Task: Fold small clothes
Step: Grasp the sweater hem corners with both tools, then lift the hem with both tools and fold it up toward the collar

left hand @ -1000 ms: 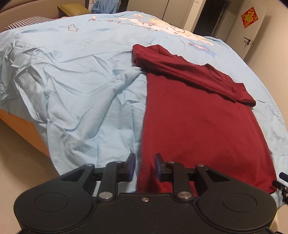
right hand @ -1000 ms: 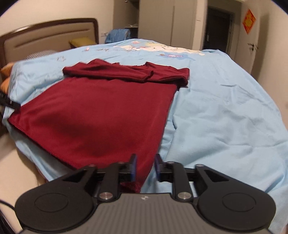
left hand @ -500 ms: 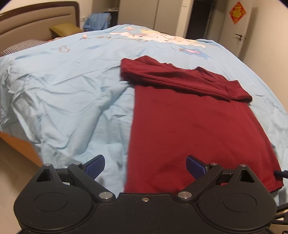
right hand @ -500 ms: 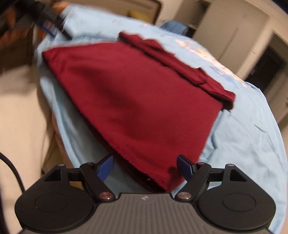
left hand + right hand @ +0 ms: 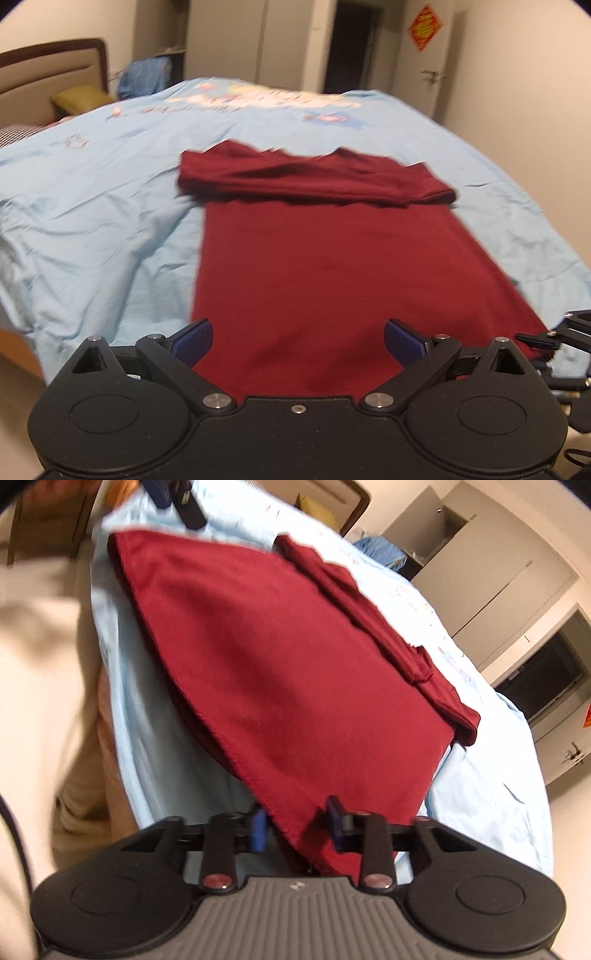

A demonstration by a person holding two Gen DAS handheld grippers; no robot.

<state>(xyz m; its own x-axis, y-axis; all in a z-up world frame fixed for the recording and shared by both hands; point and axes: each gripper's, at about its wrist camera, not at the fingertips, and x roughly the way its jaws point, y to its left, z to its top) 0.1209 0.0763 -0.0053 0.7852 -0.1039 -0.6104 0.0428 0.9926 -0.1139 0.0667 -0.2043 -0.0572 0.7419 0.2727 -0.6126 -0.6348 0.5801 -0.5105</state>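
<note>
Your left gripper (image 5: 298,338): jaws wide over dark red cotton shirt (image 5: 332,266) hem at 6 o'clock | right gripper (image 5: 297,829): jaws narrowing around hem corner, ready to fold

My item is one dark red shirt (image 5: 332,266), plain knit, laid flat on the light blue bed sheet (image 5: 92,221) and running from the near edge of the bed toward its middle. Both sleeves are folded in across the top, forming a thick band (image 5: 314,177) at the far end. The body lies smooth, without large wrinkles. The hem sits at the near edge of the bed, its right corner (image 5: 317,834) hanging just past it.
</note>
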